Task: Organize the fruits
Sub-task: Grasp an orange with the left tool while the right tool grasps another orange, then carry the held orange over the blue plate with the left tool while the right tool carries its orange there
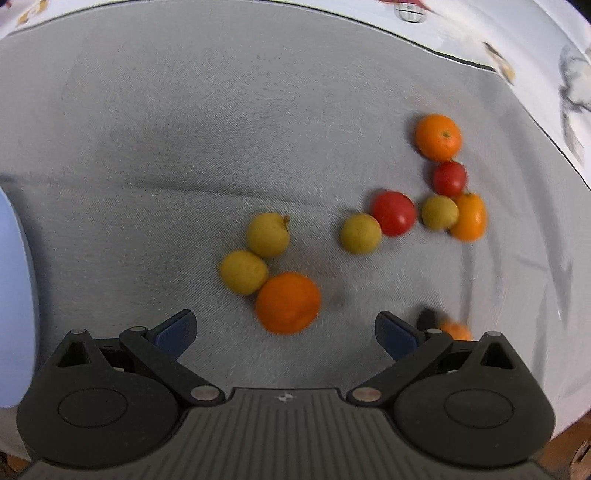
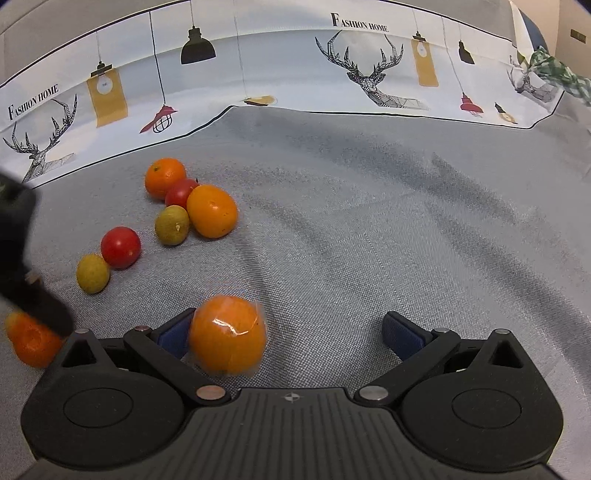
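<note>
Grey cloth surface (image 1: 147,147), fruit loose upon it. Left tongs (image 1: 286,332): spread, holding nothing, near side. Just beyond them: large orange (image 1: 288,302) touching two yellow-green fruits (image 1: 243,272). Right of centre: further cluster of red tomatoes (image 1: 393,213), yellow-green fruits, oranges. Right tongs (image 2: 290,334): spread; blurred orange (image 2: 227,334) against the left finger (image 2: 173,336), not pinched.

Grey woven tablecloth (image 2: 369,229) covers the work surface, creased in shallow folds. White printed border (image 2: 280,66) with black outline: deer heads, hanging lamps, "FASHION HOME" text. Green-white checked cloth (image 2: 554,72) at far right corner. Beige wall (image 2: 572,22) behind. Lighting soft, even.
</note>
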Demonstrator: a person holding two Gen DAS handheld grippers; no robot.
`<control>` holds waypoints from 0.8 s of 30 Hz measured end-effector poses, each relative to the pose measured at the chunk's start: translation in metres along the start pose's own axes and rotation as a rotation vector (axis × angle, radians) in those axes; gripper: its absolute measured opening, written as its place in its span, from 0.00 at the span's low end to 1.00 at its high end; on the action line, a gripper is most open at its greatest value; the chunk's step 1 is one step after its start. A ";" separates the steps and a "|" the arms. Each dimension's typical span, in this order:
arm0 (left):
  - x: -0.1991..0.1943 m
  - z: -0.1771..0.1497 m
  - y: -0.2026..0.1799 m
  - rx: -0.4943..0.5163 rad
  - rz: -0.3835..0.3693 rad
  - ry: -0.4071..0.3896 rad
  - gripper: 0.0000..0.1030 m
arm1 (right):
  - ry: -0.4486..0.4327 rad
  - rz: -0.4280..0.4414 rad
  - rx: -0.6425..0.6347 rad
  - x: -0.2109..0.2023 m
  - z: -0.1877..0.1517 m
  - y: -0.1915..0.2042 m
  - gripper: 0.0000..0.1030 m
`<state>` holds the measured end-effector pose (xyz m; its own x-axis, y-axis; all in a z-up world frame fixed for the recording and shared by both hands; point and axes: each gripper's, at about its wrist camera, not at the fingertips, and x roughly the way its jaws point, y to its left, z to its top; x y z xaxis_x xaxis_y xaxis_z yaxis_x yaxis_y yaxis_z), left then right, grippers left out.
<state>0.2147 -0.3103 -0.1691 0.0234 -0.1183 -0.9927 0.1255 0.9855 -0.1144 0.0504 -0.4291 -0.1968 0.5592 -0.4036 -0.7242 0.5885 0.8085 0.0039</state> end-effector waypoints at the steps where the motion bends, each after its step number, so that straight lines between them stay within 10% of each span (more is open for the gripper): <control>1: 0.003 0.001 0.001 -0.018 -0.001 0.008 0.99 | -0.001 -0.001 0.002 0.000 0.000 0.000 1.00; 6: 0.008 0.001 0.006 -0.092 -0.017 -0.001 0.64 | -0.004 -0.010 0.008 0.001 0.000 0.002 1.00; 7: 0.005 0.000 0.006 -0.079 -0.017 -0.016 0.40 | 0.004 -0.003 0.004 0.000 0.001 0.001 1.00; 9: 0.001 -0.001 0.006 -0.047 -0.035 -0.019 0.38 | 0.016 0.019 -0.003 -0.003 0.002 -0.002 0.95; 11: -0.008 -0.005 0.008 -0.028 -0.052 -0.030 0.38 | -0.021 0.030 -0.022 -0.014 0.000 -0.002 0.41; 24: -0.103 -0.082 0.061 0.126 -0.064 -0.143 0.38 | -0.154 0.005 0.091 -0.034 0.006 -0.024 0.38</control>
<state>0.1387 -0.2276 -0.0770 0.1504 -0.2053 -0.9671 0.2546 0.9533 -0.1628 0.0205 -0.4371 -0.1679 0.6413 -0.4661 -0.6095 0.6320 0.7713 0.0753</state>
